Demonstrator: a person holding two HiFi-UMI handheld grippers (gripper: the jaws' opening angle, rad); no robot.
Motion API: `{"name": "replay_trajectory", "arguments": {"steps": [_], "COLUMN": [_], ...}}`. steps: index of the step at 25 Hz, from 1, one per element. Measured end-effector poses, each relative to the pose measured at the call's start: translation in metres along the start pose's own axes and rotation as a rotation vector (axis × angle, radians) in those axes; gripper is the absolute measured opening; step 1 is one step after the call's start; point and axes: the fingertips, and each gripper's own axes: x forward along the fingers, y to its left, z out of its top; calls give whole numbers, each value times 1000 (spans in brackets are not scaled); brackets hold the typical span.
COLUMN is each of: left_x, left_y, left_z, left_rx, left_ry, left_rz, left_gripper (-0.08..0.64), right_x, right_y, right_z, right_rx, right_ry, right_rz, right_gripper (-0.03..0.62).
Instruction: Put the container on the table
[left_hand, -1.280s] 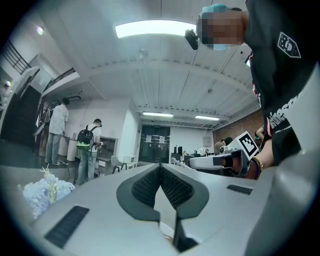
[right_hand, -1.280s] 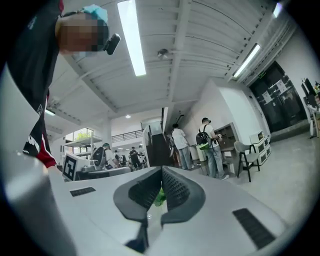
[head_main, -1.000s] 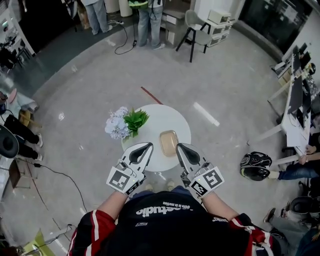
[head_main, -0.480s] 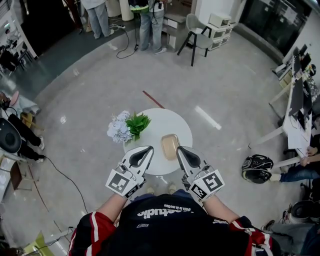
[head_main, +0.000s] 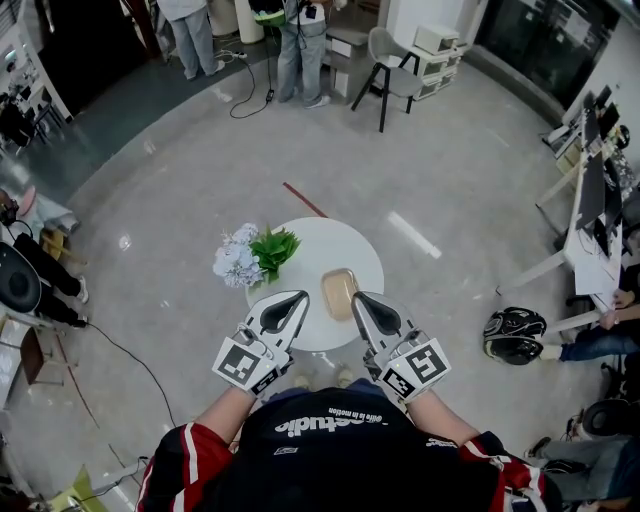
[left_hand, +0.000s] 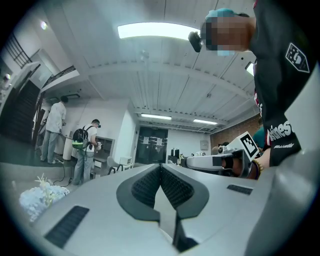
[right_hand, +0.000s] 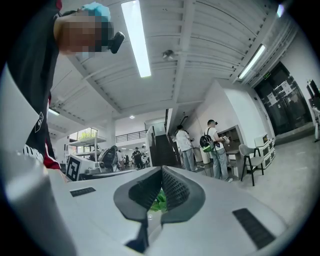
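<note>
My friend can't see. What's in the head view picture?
A tan container sits on a round white table, with white flowers and green leaves at its left edge. The person holds the left gripper and right gripper, both shut and empty, by the near edge.

L gripper (head_main: 284, 311): level, jaws closed, empty | R gripper (head_main: 368, 312): same

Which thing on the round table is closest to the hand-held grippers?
The tan container, right in front of them; the white flowers and green leaves sit farther left.
</note>
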Motion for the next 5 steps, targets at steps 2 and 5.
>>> {"name": "replay_trajectory", "arguments": {"steps": [2, 5], "left_x": [-1, -1], "left_y": [-1, -4], "left_z": [-1, -2], "left_rx": [3, 7], "left_ry": [3, 4], "left_rz": [-3, -10], "left_gripper": [21, 21], "right_x": [0, -2], "right_y": [1, 2], "right_z": [-1, -1], "right_rx": [-2, -5], "right_ry": [0, -1], "right_rz": [0, 1], "right_gripper": [12, 12]}}
